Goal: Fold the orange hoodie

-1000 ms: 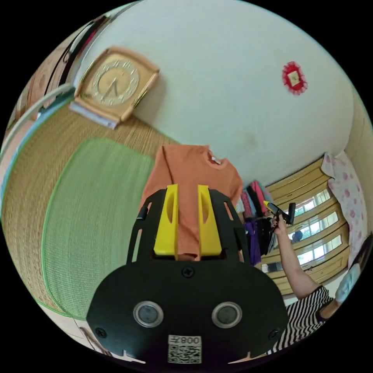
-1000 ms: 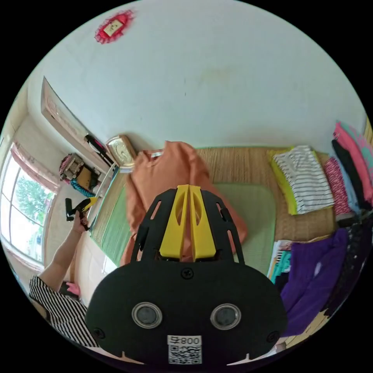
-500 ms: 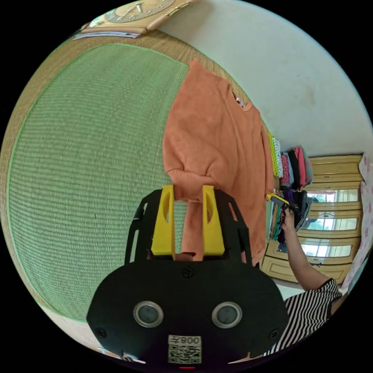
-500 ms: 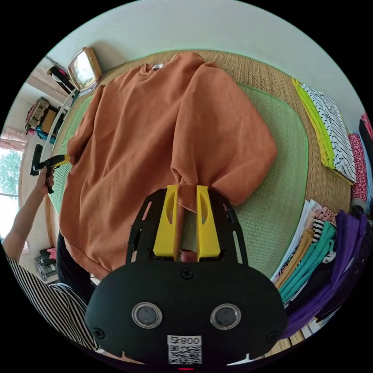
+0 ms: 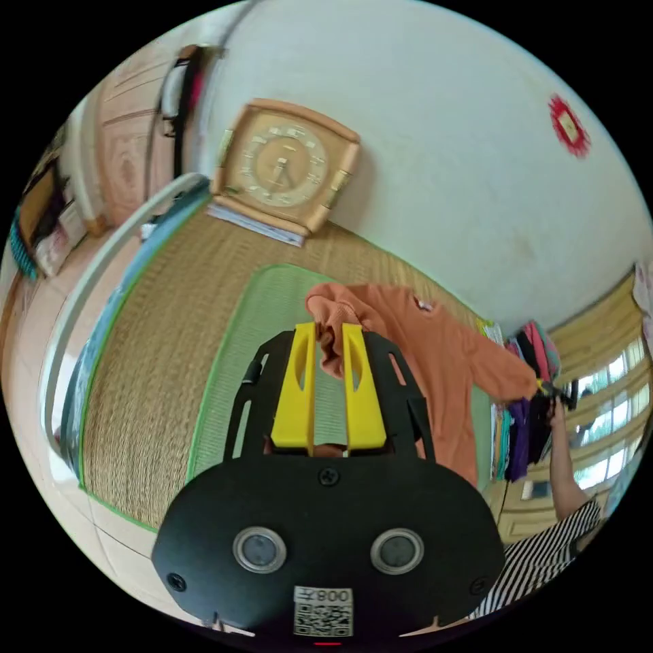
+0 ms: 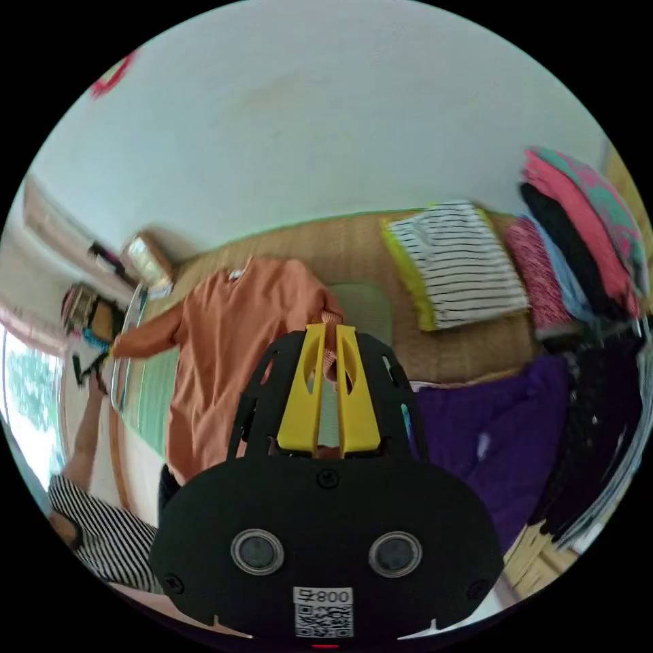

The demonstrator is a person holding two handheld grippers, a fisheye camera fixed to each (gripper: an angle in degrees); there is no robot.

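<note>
The orange hoodie hangs stretched out above the green mat, held by both sleeves. In the left gripper view, my left gripper is shut on one ribbed sleeve cuff, which bunches between the yellow jaws. The far sleeve runs to my right gripper in a person's hand. In the right gripper view, my right gripper is shut on the other cuff. The hoodie body hangs to the left there, its far sleeve reaching the left gripper.
A straw mat lies under the green one, with a clock leaning on the wall behind. Folded striped clothes, a pile of coloured garments and a purple garment lie to the right. A striped shirt shows on the person.
The hoodie lay spread over the green mat half a second ago; it now hangs with its sleeves pulled apart. Both pairs of jaws have narrowed on the cuffs, and both cameras have swung.
</note>
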